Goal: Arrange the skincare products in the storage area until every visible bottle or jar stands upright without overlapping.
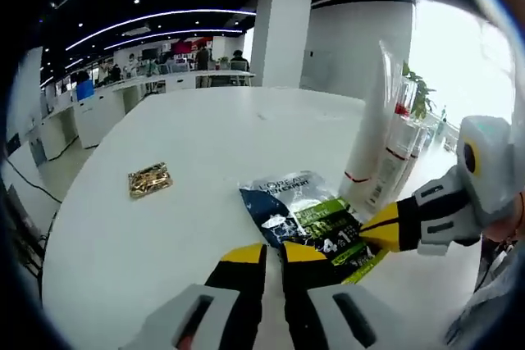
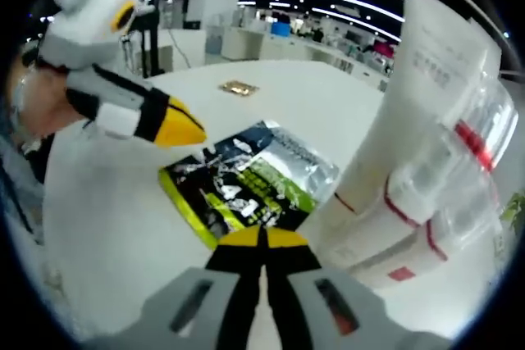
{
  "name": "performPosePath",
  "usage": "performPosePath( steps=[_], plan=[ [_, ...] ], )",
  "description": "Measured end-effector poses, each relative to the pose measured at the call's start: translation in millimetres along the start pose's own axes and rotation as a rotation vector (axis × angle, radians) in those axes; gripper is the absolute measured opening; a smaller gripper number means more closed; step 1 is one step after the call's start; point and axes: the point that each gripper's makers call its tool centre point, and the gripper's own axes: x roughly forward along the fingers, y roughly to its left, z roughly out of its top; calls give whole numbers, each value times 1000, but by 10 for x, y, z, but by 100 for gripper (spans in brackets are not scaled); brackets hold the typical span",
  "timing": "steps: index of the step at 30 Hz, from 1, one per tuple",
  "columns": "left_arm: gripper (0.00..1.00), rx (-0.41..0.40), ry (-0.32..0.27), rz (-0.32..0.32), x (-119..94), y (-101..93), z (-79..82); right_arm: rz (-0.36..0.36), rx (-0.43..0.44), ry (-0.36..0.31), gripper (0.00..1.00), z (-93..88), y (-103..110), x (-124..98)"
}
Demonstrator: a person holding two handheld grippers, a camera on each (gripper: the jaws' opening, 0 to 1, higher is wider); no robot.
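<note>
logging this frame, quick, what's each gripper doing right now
Left gripper: jaws shut, holding nothing, tips at the edge of the L'Oreal sachet.
Right gripper: jaws shut, holding nothing, tips at the sachet's near edge.

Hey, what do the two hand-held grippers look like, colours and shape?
Both match. The left hand-held gripper has two grey bodies with dark slots, black jaws and yellow tips. The right hand-held gripper looks the same; seen from the left gripper view, it also carries white and black banding behind its yellow tip.

My two low, close views face each other across the green-and-black foil sachet [image 1: 316, 223] [image 2: 246, 182], shared at centre frame.
</note>
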Motion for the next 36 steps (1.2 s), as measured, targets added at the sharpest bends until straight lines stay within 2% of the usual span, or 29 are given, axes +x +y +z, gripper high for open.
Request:
performPosePath(
  steps=[3, 7, 11, 14, 17, 20, 27, 32, 36],
  plan=[
    [9, -18, -41, -16, -94, 24, 115, -4, -24, 4, 0, 5, 7, 3],
    [12, -71, -82, -36, -187, 24, 191, -1, -38, -6, 0, 9, 7, 1],
    [12, -108, -75, -8, -244, 104, 187, 6, -19, -10, 1, 11, -1, -6],
    [12, -126, -69, 29, -277, 239, 196, -6, -20, 0, 1, 20, 13, -80],
    [17, -159, -71, 59, -300, 381, 230, -39, -65, -77, 2, 150, 7, -166],
    [23, -203, -82, 101, -311, 617, 307, -22, 9, -106, 6, 184, 63, -290],
    [39, -269, -83, 129, -226, 891, 461, -29, 79, -104, 7, 105, 33, -426],
    [46, -301, -30, 202, -35, 1130, 543, -45, 105, -95, 7, 48, 17, -511],
    [48, -306, 2, 227, 131, 1236, 654, -65, 120, -97, 7, 38, -23, -572]
  ],
)
